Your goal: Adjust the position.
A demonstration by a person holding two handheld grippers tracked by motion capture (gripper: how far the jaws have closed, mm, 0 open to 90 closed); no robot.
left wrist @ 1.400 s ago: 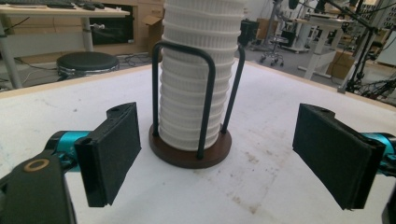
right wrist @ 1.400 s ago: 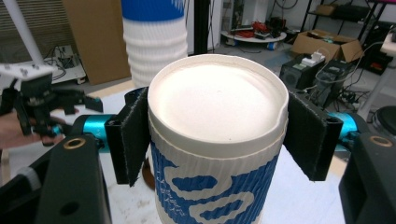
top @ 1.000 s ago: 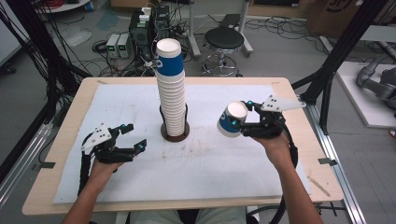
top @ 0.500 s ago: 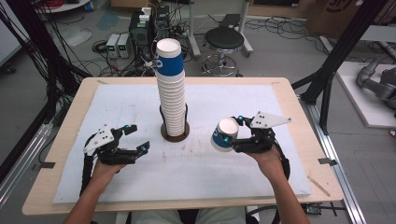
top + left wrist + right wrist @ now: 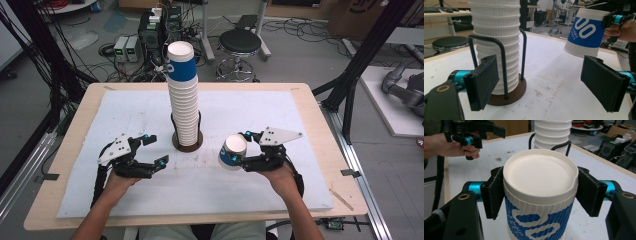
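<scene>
Right gripper (image 5: 239,156) clamps a blue-and-white paper cup (image 5: 232,152), pads pressed on both sides just under the rim; in the right gripper view the cup (image 5: 540,195) sits between the jaws with its mouth toward the camera. Cup is tilted, held low over the mat at about 4 o'clock from the cup stack (image 5: 183,95), near it but apart. Whether its base touches the mat is hard to tell from above; the left gripper view shows it clear of the surface.

Left gripper (image 5: 152,152) is released, jaws wide, nothing between them, hovering at about 8 o'clock from the stack. Its pads (image 5: 484,80) frame the holder.

Surface: white mat (image 5: 280,115) with some smudges, on a light wooden table (image 5: 310,95). Room beyond at 12 o'clock: black stool (image 5: 240,42), electronics boxes (image 5: 127,47), cables on a grey floor, black frame legs at both sides.

Containers: tall stack of ribbed white cups, top one blue-banded, stands in a black wire holder (image 5: 187,140) with a round brown base. The held cup looks empty.
</scene>
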